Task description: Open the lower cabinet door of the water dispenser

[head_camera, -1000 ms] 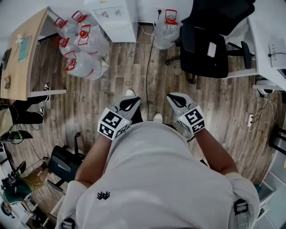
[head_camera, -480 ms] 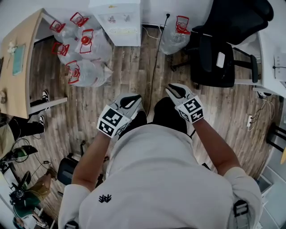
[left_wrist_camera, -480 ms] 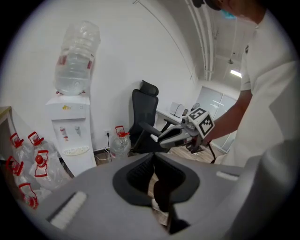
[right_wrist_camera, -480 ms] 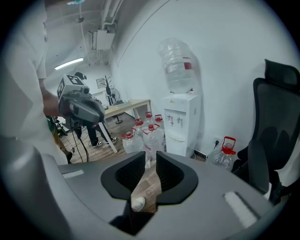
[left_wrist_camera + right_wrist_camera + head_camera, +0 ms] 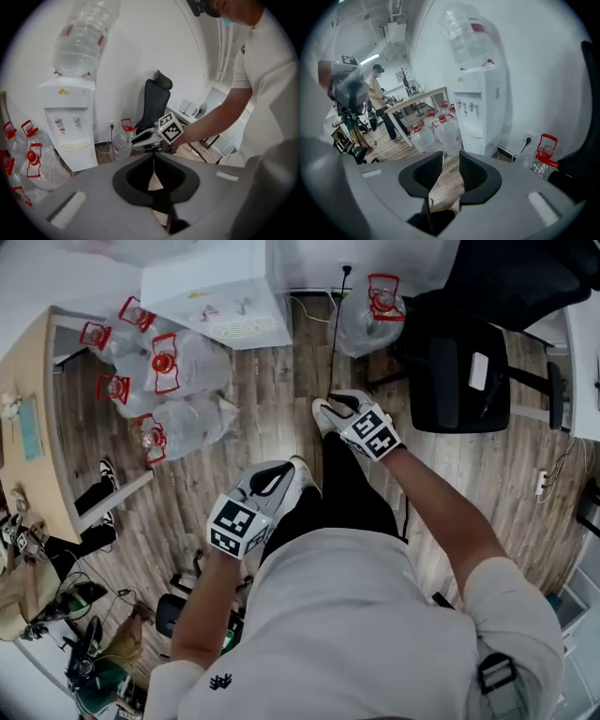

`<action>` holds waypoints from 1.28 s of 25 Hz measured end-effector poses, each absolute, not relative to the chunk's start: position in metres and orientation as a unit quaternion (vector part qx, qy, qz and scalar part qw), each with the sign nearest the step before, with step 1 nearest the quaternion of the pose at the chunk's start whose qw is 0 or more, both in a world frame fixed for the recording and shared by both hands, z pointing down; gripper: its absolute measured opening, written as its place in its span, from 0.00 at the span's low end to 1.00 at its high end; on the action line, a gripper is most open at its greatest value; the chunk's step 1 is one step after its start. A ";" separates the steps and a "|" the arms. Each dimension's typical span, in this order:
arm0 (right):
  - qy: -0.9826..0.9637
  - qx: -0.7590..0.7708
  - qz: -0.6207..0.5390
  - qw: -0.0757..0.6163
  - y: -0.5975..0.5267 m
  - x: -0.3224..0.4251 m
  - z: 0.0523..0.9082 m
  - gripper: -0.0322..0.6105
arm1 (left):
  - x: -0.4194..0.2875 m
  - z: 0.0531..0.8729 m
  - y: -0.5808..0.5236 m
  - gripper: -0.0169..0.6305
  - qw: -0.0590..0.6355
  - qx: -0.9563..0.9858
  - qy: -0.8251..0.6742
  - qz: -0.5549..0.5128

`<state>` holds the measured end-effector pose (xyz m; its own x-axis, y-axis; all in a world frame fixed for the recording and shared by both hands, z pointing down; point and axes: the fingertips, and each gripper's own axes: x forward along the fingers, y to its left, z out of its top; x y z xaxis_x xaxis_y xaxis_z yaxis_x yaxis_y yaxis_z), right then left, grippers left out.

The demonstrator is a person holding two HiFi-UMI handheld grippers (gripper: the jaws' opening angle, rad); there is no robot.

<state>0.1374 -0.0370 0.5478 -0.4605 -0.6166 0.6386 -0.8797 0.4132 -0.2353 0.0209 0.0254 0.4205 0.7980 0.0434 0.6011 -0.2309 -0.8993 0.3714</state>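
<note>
The white water dispenser [image 5: 220, 292] stands against the far wall with a big bottle on top. Its lower front [image 5: 80, 158] is a flat white panel below the drip tray, and the dispenser [image 5: 482, 110] also fills the middle of the right gripper view. My right gripper [image 5: 328, 407] reaches out ahead over the floor, still short of the dispenser. Its jaws are opening with nothing between them [image 5: 451, 157]. It also shows from the side as the right gripper [image 5: 137, 139]. My left gripper [image 5: 274, 472] trails behind, shut and empty [image 5: 153, 154].
Several clear water jugs with red handles [image 5: 178, 371] lie on the floor left of the dispenser, and one more jug [image 5: 375, 301] sits to its right. A black office chair [image 5: 469, 362] stands at the right. A wooden desk [image 5: 28, 418] runs along the left, with a person [image 5: 375, 89] beside it.
Both grippers have moved forward toward the dispenser, which now looks closer. The right gripper has stretched out well ahead of the left.
</note>
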 end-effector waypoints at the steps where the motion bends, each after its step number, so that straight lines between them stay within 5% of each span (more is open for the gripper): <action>1: -0.808 0.459 0.281 0.239 -0.055 0.146 0.565 0.19 | 0.032 0.426 0.014 0.12 0.221 0.920 -0.049 0.319; 13: -0.822 0.398 0.263 0.312 -0.226 0.199 0.770 0.26 | 0.166 0.512 -0.099 0.12 0.219 0.930 -0.040 0.293; 32: -0.816 0.393 0.231 0.356 -0.349 0.178 0.883 0.36 | 0.142 0.575 -0.119 0.12 0.247 0.924 -0.049 0.287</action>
